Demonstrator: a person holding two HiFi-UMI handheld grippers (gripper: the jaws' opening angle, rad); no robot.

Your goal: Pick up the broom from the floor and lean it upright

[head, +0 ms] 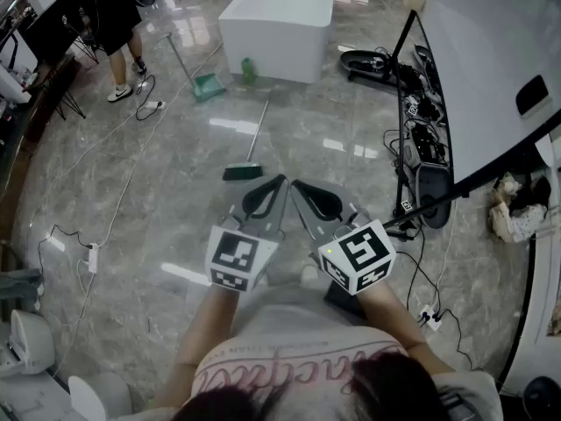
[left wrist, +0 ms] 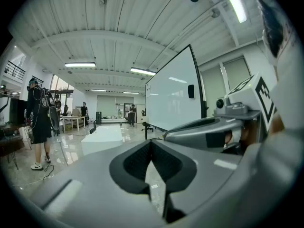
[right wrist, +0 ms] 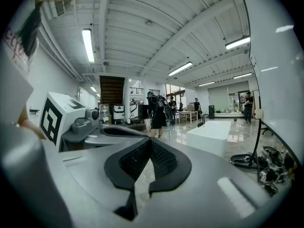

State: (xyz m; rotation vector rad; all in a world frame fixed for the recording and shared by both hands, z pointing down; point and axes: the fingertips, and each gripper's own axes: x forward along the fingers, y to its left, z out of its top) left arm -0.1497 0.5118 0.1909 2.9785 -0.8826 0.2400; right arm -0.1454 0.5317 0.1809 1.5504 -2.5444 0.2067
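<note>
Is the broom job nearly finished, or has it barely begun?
Barely begun. Nothing looks done: the broom lies flat on the floor ahead. In hand: nothing; the left gripper and right gripper are both shut and empty, side by side short of it. Left: reach, grip, lift, lean it upright.

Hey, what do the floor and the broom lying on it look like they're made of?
Floor: polished stone or marble-look tile, glossy; the grey veining and sharp bright reflections suggest it. Broom: the head looks like green plastic, a solid matte colour; the thin pale handle could be metal or plastic, too small to tell.
</note>
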